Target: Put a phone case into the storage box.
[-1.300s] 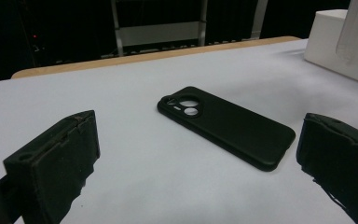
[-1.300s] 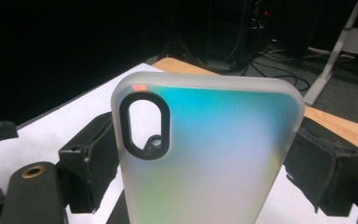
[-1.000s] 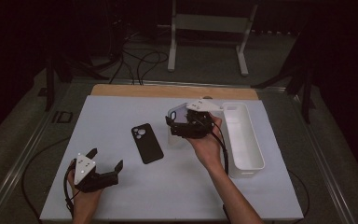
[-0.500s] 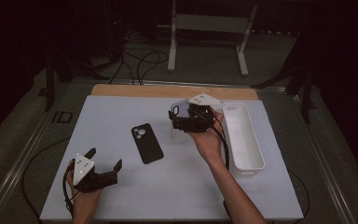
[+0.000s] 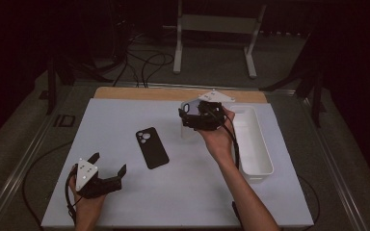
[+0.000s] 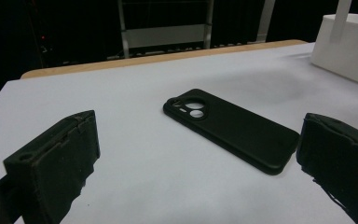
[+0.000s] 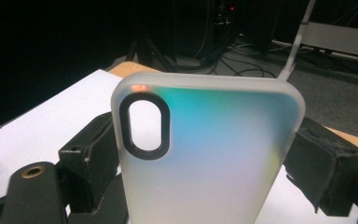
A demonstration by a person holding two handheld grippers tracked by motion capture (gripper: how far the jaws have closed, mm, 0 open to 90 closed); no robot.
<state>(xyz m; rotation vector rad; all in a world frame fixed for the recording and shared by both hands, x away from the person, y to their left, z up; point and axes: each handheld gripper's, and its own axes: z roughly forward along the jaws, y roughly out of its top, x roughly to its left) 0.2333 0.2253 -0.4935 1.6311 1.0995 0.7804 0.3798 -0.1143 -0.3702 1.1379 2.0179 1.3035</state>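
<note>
Two phone cases: one black phone case point(image 5: 151, 147) lying flat at the centre of the high view, and one frosted translucent phone case point(image 7: 200, 154) standing up the middle of the right gripper view. One white tray point(image 5: 257, 159) at centre right. Two handheld grippers, the left gripper point(image 5: 107, 166) at lower left, the right gripper point(image 5: 185, 117) above centre.

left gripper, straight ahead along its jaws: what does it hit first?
Most likely the black phone case, lying flat on the white table just ahead of the open left gripper. It lies slightly right of centre, so depth is uncertain.
</note>
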